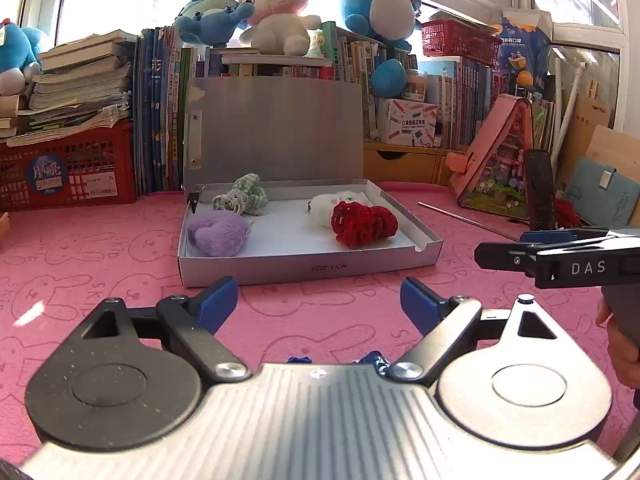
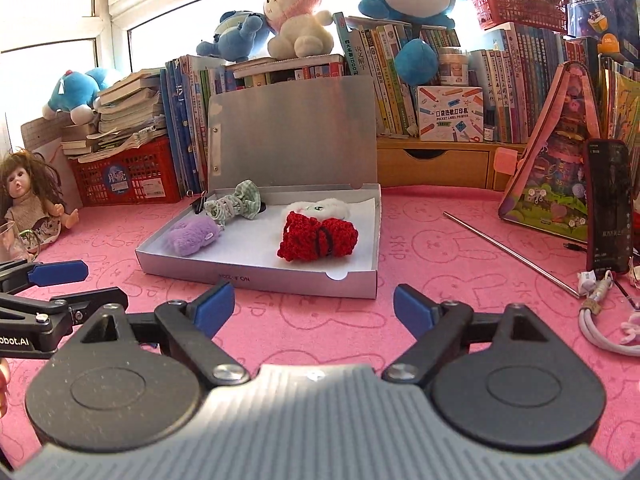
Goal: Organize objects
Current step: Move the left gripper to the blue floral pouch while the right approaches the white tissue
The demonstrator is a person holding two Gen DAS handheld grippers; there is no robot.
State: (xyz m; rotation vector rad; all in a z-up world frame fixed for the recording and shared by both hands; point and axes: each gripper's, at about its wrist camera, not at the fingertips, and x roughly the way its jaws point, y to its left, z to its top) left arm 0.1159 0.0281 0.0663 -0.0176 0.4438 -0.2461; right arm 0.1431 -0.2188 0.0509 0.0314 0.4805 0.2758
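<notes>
Sitting open on the pink mat, box (image 1: 304,268) holds four soft items: purple puff (image 1: 219,233) at 8 o'clock, green bow (image 1: 241,196) at 10, white plush (image 1: 325,208) and red knit (image 1: 362,222) at 3 — lid propped upright for access. Left gripper (image 1: 319,304) and right gripper (image 2: 314,306) hover short of it, jaws wide, empty.

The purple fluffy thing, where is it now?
The purple fluffy thing lies inside the open box, in its near left corner, just in front of the green checked cloth.
</notes>
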